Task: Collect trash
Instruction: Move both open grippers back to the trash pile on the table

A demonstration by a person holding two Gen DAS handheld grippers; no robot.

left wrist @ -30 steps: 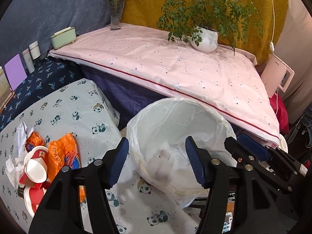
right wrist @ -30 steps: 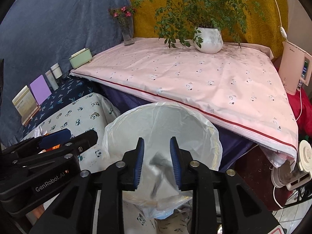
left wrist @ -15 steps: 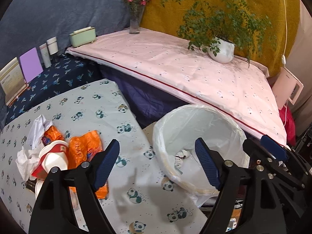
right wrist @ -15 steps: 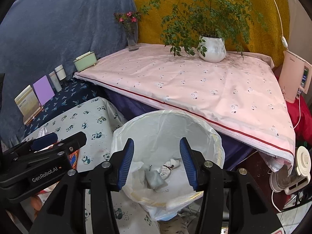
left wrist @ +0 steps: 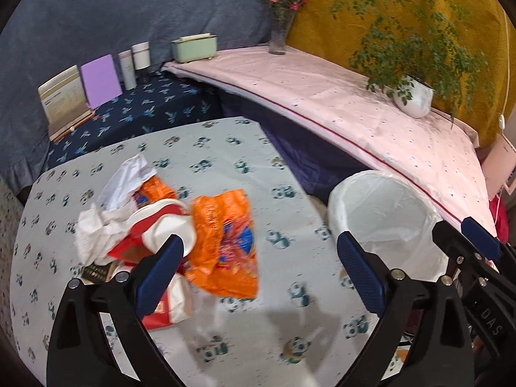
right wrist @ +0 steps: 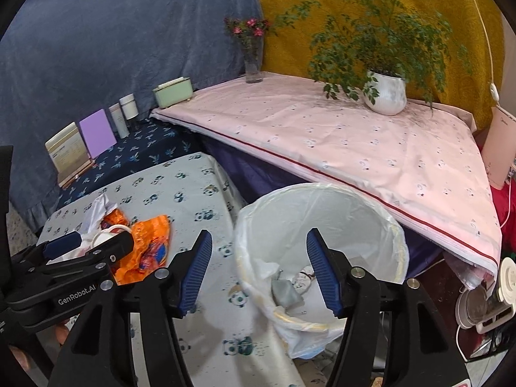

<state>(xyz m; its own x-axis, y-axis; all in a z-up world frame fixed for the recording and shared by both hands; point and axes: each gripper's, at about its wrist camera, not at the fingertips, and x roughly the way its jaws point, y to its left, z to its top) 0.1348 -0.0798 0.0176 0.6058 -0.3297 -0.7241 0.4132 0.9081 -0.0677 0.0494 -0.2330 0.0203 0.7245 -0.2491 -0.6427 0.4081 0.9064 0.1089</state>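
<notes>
Trash [left wrist: 180,225] is piled on the panda-print tablecloth [left wrist: 283,329], left of the bin: an orange snack wrapper [left wrist: 225,245], crumpled white paper [left wrist: 100,225] and red-and-white paper cups [left wrist: 167,229] all heaped together, touching each other. A few bits already sit at the bottom of the white-lined trash bin [right wrist: 380,225] (a grey scrap and some white stuff, hard to tell exactly what).

Left gripper [left wrist: 261,267] hangs over the tablecloth with its blue pads spread really wide. They've just been opening and nothing's between them; the left pad sits in front of the cups in view, whether touching I can't tell. Right gripper [right wrist: 259,272] is above the bin's near rim, jaws apart too, also just been opening, nothing pinched.

Behind all this there's a dark blue cloth with books [right wrist: 80,142] propped up, and a pink-sheeted surface [right wrist: 338,138] carrying a mint green box [right wrist: 172,92], a flower vase [right wrist: 253,61] and a potted plant [right wrist: 387,92].
</notes>
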